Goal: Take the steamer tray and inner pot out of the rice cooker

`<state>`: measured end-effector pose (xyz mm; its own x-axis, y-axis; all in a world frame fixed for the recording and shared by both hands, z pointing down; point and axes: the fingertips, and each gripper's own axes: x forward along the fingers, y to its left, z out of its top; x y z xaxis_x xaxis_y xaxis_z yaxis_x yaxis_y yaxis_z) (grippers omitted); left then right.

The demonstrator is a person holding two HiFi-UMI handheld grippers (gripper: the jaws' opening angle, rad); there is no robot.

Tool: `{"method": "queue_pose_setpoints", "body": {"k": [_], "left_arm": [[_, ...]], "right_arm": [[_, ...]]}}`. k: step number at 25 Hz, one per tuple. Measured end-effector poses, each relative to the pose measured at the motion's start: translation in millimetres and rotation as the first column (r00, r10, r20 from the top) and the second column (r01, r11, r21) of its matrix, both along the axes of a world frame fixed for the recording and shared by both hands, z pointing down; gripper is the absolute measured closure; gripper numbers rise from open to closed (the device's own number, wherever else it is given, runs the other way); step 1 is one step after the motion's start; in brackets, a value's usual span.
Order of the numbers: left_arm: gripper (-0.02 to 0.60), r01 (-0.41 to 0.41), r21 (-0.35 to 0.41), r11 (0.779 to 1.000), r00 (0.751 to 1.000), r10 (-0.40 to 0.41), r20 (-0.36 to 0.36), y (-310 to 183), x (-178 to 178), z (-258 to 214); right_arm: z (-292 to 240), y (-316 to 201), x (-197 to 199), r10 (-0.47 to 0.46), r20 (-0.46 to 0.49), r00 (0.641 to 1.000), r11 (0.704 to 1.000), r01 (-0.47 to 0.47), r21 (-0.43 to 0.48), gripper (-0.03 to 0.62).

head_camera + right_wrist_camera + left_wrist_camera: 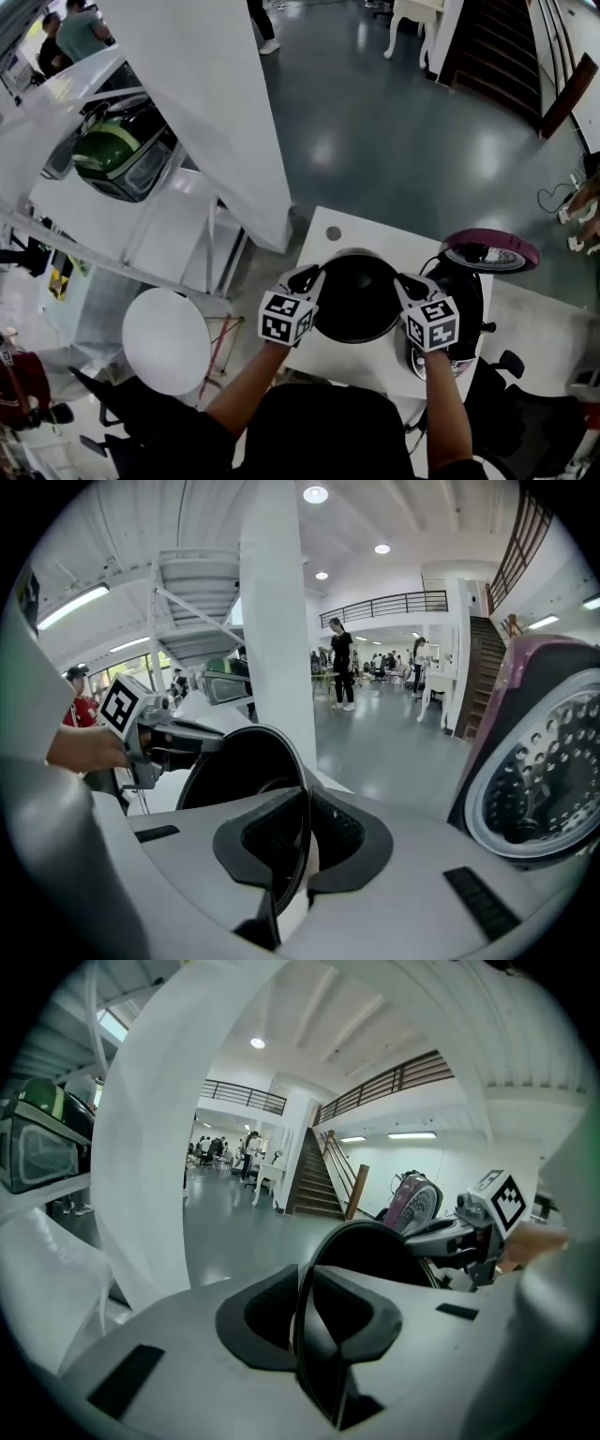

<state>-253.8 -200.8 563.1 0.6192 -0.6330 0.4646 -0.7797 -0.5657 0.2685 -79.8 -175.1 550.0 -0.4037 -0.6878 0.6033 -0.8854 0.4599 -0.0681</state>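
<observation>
The black inner pot (356,298) hangs over the white table (366,230), just left of the rice cooker (469,286), whose maroon lid (489,251) stands open. My left gripper (307,279) is shut on the pot's left rim and my right gripper (409,284) is shut on its right rim. In the left gripper view the thin rim (302,1335) runs between the pads of the left gripper (305,1312), with the right gripper (469,1232) across the pot. The right gripper view shows the right gripper (305,841) clamping the pot (239,771). I cannot make out the steamer tray.
A wide white column (206,112) rises beyond the table's left corner. A round white stool (166,339) stands left of the table and a black chair (525,412) at the lower right. White shelving with a green appliance (117,150) is at the far left. People stand far off.
</observation>
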Motion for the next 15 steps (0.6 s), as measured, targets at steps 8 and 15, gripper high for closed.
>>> {"method": "queue_pose_setpoints", "body": {"k": [8,15], "left_arm": [[0.537,-0.034,-0.023,0.999,0.999,0.035,0.041,-18,-23,48],[0.535,-0.03,-0.106,0.994,0.998,0.035,0.046,-22,-35,92]], "right_arm": [[52,-13,-25,0.029,-0.007,1.0,0.994,-0.029,-0.103,0.571],[94,-16,-37,0.033,-0.033,0.999,0.982,-0.038,-0.183,0.571]]}}
